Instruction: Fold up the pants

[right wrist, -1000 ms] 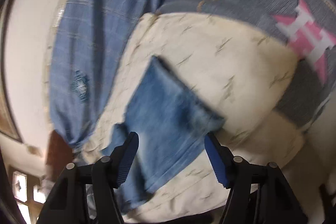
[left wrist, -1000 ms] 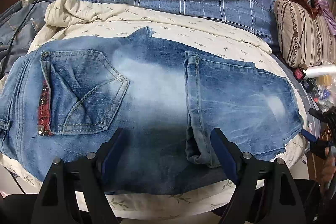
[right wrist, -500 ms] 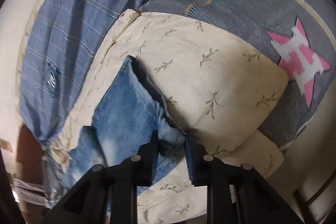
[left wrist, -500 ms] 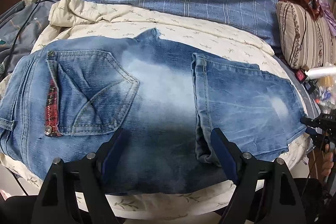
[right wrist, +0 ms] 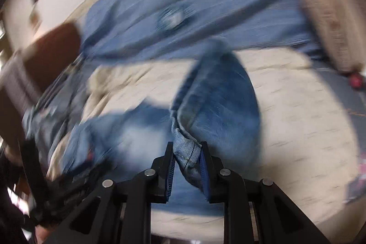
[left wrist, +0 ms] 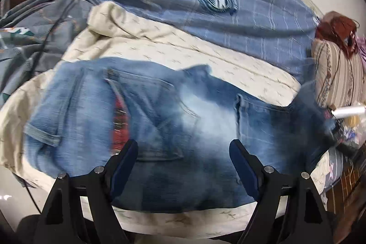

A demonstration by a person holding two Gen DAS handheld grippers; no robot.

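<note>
1. Your left gripper (left wrist: 183, 166) points forward and downward. Its two black fingers with dark blue pads (left wrist: 124, 164) stand wide apart, and nothing is clamped between them.
2. Your right gripper (right wrist: 187, 166) also angles downward. Its jaws have just been closing and now stand narrow, the blue pads (right wrist: 170, 175) pressing on a bunched fold of the jeans (right wrist: 219, 104) from both sides.
3. In the right wrist view, your left gripper shows as a dark, blurred shape at the lower left edge; its detail cannot be made out there.
</note>
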